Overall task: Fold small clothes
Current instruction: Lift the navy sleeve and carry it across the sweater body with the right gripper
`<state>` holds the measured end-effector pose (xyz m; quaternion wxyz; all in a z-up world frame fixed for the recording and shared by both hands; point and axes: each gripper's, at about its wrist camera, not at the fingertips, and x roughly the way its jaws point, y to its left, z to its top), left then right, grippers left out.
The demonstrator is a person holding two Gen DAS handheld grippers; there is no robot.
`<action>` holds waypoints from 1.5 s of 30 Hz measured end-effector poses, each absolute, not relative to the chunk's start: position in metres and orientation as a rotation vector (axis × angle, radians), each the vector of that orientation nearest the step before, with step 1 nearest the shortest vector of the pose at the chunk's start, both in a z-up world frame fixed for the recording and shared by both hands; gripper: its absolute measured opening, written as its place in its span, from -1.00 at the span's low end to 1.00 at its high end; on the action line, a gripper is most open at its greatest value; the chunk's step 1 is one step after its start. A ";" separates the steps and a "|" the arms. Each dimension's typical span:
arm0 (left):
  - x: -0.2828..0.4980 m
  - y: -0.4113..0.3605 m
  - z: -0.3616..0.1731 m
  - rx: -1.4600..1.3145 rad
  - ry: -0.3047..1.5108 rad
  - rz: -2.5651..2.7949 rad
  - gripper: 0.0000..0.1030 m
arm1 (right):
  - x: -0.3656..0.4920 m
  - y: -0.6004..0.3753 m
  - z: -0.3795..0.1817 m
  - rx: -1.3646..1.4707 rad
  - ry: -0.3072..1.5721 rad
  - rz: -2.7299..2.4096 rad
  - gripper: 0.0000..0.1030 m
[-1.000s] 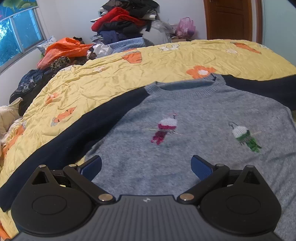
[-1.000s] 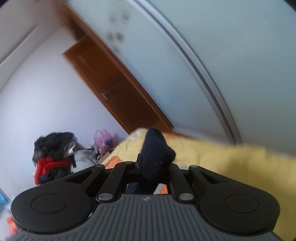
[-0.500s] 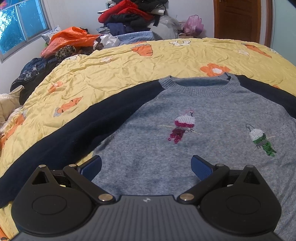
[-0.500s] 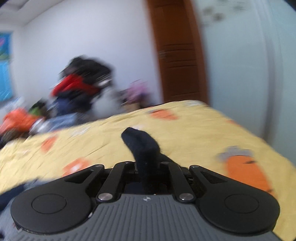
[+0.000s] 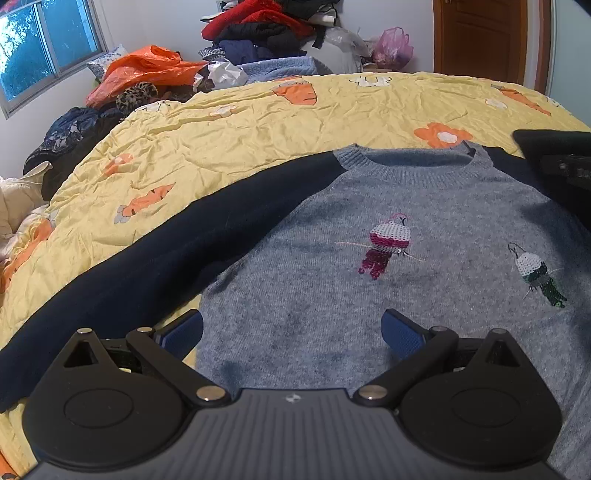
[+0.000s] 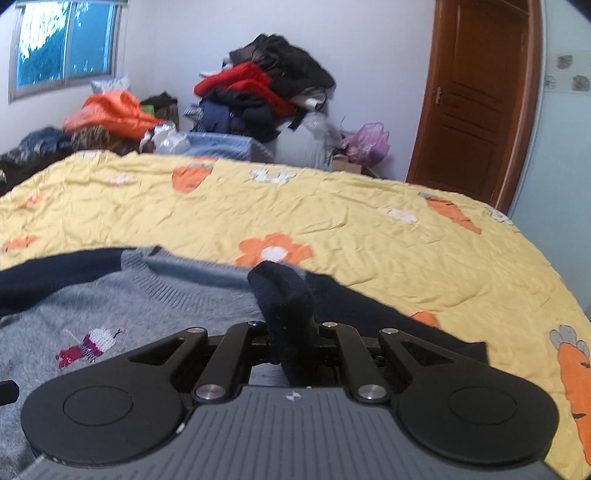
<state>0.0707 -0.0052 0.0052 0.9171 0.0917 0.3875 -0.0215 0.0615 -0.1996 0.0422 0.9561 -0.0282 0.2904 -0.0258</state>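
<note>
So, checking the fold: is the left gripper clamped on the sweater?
No, the left gripper stands open above the grey sweater, pinching nothing.

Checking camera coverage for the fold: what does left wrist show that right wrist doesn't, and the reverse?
Left wrist only: the left hand-held gripper, open above the grey body of the sweater; the full left navy sleeve stretched across the bedspread; the green sequin motif.

Right wrist only: the right hand-held gripper shut on the right navy cuff; the carrot print at the bed's right edge.

Both: the sweater's collar, the pink sequin motif, the clothes pile, the door.
</note>
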 end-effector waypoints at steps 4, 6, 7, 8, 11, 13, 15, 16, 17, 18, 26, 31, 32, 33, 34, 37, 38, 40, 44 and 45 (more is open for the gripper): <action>0.071 -0.004 0.004 0.190 0.800 -0.047 1.00 | 0.077 -0.186 0.034 -0.080 0.603 -0.045 -0.65; 0.071 -0.002 0.004 0.186 0.799 -0.047 1.00 | 0.081 -0.177 0.031 -0.109 0.601 -0.042 -0.65; 0.071 -0.001 0.004 0.184 0.799 -0.047 1.00 | 0.081 -0.173 0.030 -0.127 0.600 -0.040 -0.65; 0.071 0.000 0.004 0.182 0.799 -0.047 1.00 | 0.081 -0.168 0.030 -0.143 0.599 -0.037 -0.65; 0.071 0.004 0.004 0.177 0.799 -0.044 1.00 | 0.080 -0.157 0.028 -0.170 0.598 -0.024 -0.65; 0.072 0.007 0.004 0.175 0.800 -0.038 1.00 | 0.081 -0.152 0.027 -0.177 0.600 -0.021 -0.65; 0.072 0.010 0.004 0.167 0.799 -0.033 1.00 | 0.081 -0.145 0.028 -0.190 0.593 -0.019 -0.65; 0.072 0.012 0.004 0.163 0.799 -0.031 1.00 | 0.081 -0.142 0.028 -0.199 0.588 -0.018 -0.65; 0.072 0.014 0.004 0.159 0.800 -0.028 1.00 | 0.082 -0.138 0.028 -0.211 0.582 -0.017 -0.65; 0.071 0.016 0.004 0.156 0.801 -0.026 1.00 | 0.082 -0.133 0.029 -0.223 0.576 -0.015 -0.65; 0.071 0.027 0.002 0.144 0.806 -0.010 1.00 | 0.090 -0.100 0.031 -0.282 0.559 0.009 -0.65; 0.071 0.033 0.003 0.135 0.807 0.000 1.00 | 0.094 -0.085 0.030 -0.329 0.564 0.034 -0.65; 0.071 0.034 0.002 0.133 0.809 0.002 1.00 | 0.095 -0.082 0.030 -0.347 0.563 0.041 -0.65; 0.071 0.035 0.002 0.130 0.810 0.004 1.00 | 0.095 -0.078 0.031 -0.365 0.562 0.049 -0.65; 0.071 0.036 0.002 0.127 0.810 0.005 1.00 | 0.096 -0.075 0.033 -0.384 0.560 0.058 -0.66; 0.071 0.038 0.002 0.122 0.812 0.008 1.00 | 0.097 -0.068 0.036 -0.443 0.550 0.075 -0.66; 0.071 0.039 0.002 0.121 0.812 0.009 1.00 | 0.097 -0.067 0.037 -0.457 0.548 0.077 -0.66; 0.071 0.039 0.002 0.121 0.814 0.009 1.00 | 0.098 -0.064 0.037 -0.465 0.548 0.080 -0.66; 0.072 0.039 0.002 0.123 0.814 0.013 1.00 | 0.098 -0.058 0.032 -0.453 0.561 0.083 -0.66; 0.072 0.039 0.002 0.122 0.814 0.012 1.00 | 0.098 -0.056 0.030 -0.453 0.565 0.084 -0.66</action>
